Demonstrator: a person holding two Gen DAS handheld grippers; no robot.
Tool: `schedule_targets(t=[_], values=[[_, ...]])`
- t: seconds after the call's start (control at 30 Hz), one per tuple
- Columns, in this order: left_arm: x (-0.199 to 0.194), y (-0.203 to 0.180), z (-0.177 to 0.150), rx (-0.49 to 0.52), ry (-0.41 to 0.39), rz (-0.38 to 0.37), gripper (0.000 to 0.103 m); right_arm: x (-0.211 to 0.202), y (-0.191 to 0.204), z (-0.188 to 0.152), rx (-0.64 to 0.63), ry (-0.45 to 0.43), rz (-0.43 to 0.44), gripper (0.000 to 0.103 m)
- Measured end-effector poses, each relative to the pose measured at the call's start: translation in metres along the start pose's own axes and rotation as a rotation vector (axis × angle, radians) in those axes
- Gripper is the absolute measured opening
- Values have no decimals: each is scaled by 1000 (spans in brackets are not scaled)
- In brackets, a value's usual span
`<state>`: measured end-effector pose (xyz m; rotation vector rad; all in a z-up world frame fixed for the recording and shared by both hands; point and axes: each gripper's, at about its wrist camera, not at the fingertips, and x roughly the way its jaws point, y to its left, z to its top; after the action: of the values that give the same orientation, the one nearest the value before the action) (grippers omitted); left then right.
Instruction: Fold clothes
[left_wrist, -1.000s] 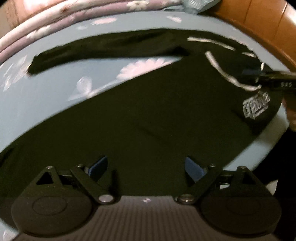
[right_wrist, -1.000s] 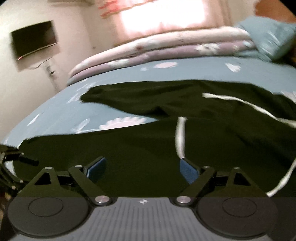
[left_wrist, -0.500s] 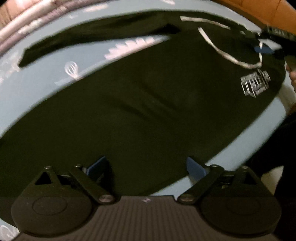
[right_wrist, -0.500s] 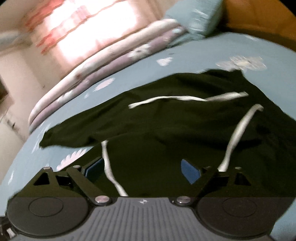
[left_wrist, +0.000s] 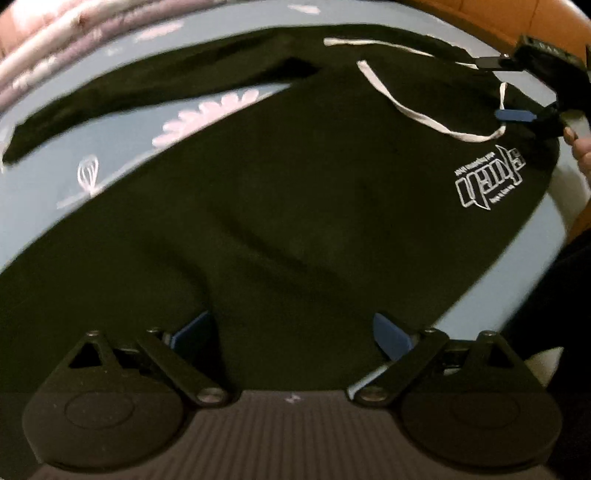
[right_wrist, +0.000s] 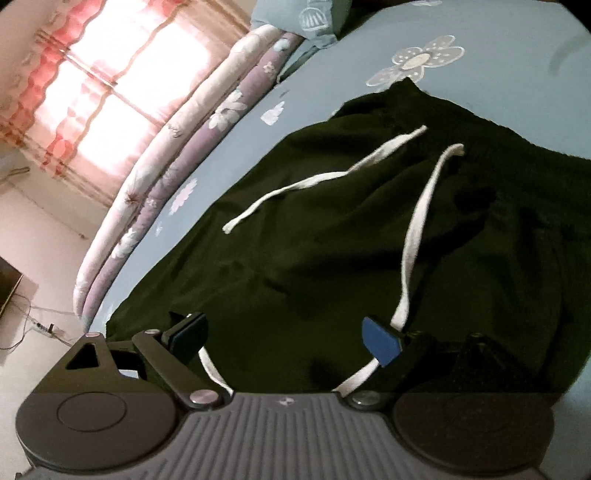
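A pair of black trousers (left_wrist: 295, 192) lies spread flat on the blue bed sheet, with a white logo (left_wrist: 489, 181) near the waist and white drawstrings (left_wrist: 402, 107). My left gripper (left_wrist: 291, 332) hovers open over the leg end, nothing between its fingers. In the right wrist view the waist of the trousers (right_wrist: 369, 240) fills the middle, with two white drawstrings (right_wrist: 417, 229) lying across it. My right gripper (right_wrist: 284, 339) stands open just above the waistband; one drawstring runs under its right finger. The right gripper (left_wrist: 517, 88) also shows at the left wrist view's far right.
The blue flowered sheet (left_wrist: 122, 136) covers the bed. A rolled pink and lilac quilt (right_wrist: 177, 147) lies along the far side, with a blue pillow (right_wrist: 306, 18) beyond. A curtained window (right_wrist: 110, 62) is bright at the back. A hand (left_wrist: 580, 147) shows at right.
The right gripper has swung round to the waist end, so the drawstrings now lie straight ahead of it. The left gripper has shifted slightly over the leg. Both stay open.
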<state>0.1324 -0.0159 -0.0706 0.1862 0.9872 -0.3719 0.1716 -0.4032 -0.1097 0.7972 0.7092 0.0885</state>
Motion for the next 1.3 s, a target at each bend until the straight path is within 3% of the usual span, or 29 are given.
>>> schedule_targets(t=[0.23, 0.4, 0.63, 0.8, 1.2, 1.3], values=[[7, -13, 4, -5, 0, -35, 95, -1, 4, 4, -21, -3, 51, 93], [27, -33, -3, 5, 46, -58, 95, 6, 1, 3, 4, 100, 205, 93], [26, -37, -12, -32, 15, -24, 97, 30, 47, -11, -186, 147, 246, 93], [26, -39, -13, -61, -2, -7, 99, 59, 72, -26, -281, 193, 170, 93], [23, -36, -16, -124, -47, -16, 101, 41, 90, -56, -507, 384, 312, 96], [23, -38, -17, -124, -51, -8, 101, 26, 64, -28, -358, 241, 250, 96]])
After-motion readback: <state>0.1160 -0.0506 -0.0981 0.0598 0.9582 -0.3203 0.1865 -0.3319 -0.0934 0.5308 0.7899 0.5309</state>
